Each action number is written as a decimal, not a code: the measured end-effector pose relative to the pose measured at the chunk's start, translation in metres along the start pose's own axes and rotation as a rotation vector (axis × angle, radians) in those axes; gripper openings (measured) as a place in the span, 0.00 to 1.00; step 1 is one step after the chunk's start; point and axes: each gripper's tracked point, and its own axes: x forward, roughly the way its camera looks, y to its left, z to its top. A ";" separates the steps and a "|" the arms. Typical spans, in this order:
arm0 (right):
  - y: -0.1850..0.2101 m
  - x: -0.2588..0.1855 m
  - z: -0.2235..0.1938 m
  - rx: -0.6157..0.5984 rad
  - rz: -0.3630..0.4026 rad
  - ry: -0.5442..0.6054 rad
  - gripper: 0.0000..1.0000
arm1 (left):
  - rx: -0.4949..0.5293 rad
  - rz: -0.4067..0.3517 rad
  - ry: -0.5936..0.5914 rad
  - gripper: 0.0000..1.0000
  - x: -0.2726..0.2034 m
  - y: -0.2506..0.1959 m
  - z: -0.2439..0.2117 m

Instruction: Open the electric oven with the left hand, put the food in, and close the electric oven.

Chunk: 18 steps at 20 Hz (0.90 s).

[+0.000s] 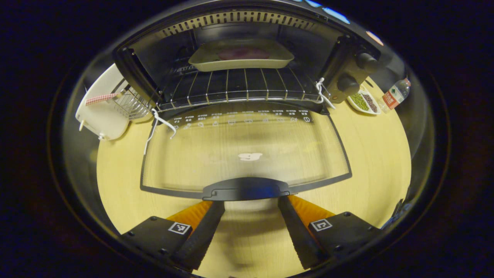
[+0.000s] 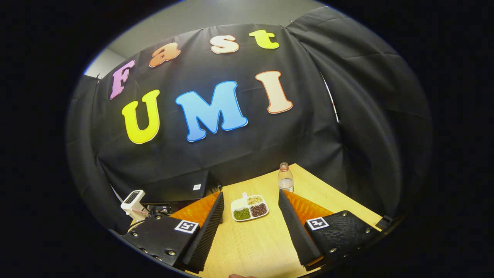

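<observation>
In the left gripper view, a black electric oven [image 1: 247, 58] stands on a pale wooden counter [image 1: 370, 154] with its glass door [image 1: 247, 154] dropped fully open, lying flat toward the camera. Inside, a shallow cream baking tray holding dark reddish food [image 1: 241, 56] sits on the wire rack [image 1: 239, 87], toward the back of the cavity. The left hand-held gripper [image 1: 251, 206] is released, its two fingers spread wide on either side of the door's dark curved handle [image 1: 246, 189] (the fingertips look just beside it, not pressing). White string [image 1: 160, 123] hangs at the door hinges. A white dish rack [image 1: 106, 108] stands left of the oven; a divided white dish of beans [image 1: 364, 102] and a clear plastic bottle [image 1: 395, 94] sit to its right.

In the right gripper view, the right hand-held gripper [image 2: 251, 200] hangs released above the counter, grasping nothing, facing the same bean dish and bottle.
</observation>
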 end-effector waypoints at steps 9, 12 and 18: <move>0.015 0.002 -0.002 -0.027 0.045 0.013 0.87 | -0.008 -0.008 -0.052 0.97 -0.022 -0.001 0.003; 0.020 0.001 -0.003 -0.029 0.061 0.012 0.87 | -0.007 -0.007 -0.080 0.97 -0.030 -0.002 0.004; 0.019 -0.001 0.001 -0.022 0.072 0.003 0.87 | -0.011 -0.003 -0.128 0.97 -0.048 -0.003 0.010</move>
